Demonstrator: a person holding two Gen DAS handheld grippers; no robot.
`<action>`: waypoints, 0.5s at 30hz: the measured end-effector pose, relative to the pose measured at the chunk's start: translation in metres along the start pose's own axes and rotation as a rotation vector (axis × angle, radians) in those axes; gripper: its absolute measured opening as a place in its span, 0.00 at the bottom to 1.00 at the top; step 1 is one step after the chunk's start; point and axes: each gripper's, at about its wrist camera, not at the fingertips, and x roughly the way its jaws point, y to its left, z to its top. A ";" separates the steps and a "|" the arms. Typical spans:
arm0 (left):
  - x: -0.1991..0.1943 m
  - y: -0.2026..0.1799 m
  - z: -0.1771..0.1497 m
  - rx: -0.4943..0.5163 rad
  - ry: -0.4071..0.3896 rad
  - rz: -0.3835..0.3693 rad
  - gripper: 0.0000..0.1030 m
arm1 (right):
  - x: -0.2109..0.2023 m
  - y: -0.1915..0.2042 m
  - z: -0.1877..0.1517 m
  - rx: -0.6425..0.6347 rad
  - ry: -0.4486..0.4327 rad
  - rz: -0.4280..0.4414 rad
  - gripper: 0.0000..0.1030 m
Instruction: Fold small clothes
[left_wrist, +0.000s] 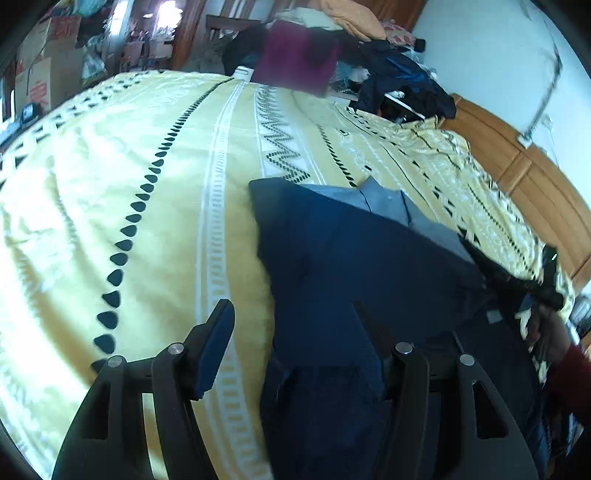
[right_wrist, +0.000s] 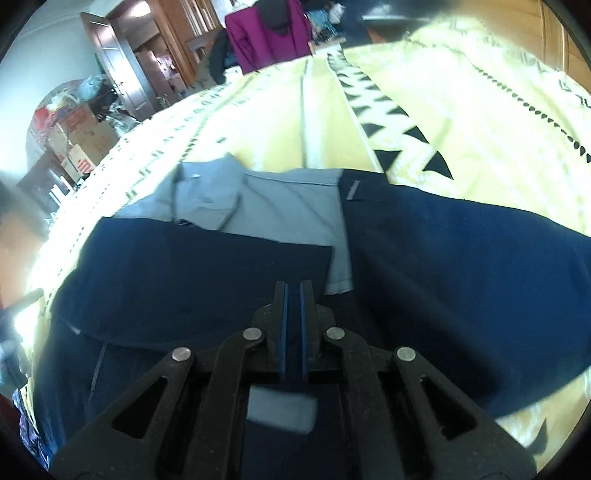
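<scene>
A navy garment (left_wrist: 351, 258) with a pale grey inner collar (left_wrist: 384, 203) lies flat on the yellow bedspread (left_wrist: 110, 166). My left gripper (left_wrist: 293, 325) is open just above it. The garment's left edge runs between the two fingers, one finger over the bedspread and the other over the cloth. In the right wrist view the same garment (right_wrist: 461, 258) fills the foreground, with a navy panel (right_wrist: 192, 280) folded over the grey lining (right_wrist: 280, 210). My right gripper (right_wrist: 294, 295) hovers over the fold, its pads drawn almost together with a thin slit between them. No cloth shows in the slit.
A hand (left_wrist: 543, 332) in a dark red sleeve is at the bed's right edge. A magenta garment (left_wrist: 295, 59) and a pile of dark clothes (left_wrist: 402, 81) lie at the far end. A wooden headboard (left_wrist: 535, 177) runs along the right. Cardboard boxes (right_wrist: 85, 140) stand beyond the bed.
</scene>
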 end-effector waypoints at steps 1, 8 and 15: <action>-0.002 -0.006 0.000 0.022 0.000 -0.018 0.62 | -0.001 0.003 -0.004 0.004 -0.005 0.006 0.05; 0.054 -0.012 -0.006 0.115 0.134 0.092 0.58 | 0.020 0.018 -0.036 0.046 0.090 0.058 0.05; 0.026 0.033 -0.008 -0.039 0.101 0.316 0.62 | 0.027 0.009 -0.047 0.096 0.101 0.126 0.13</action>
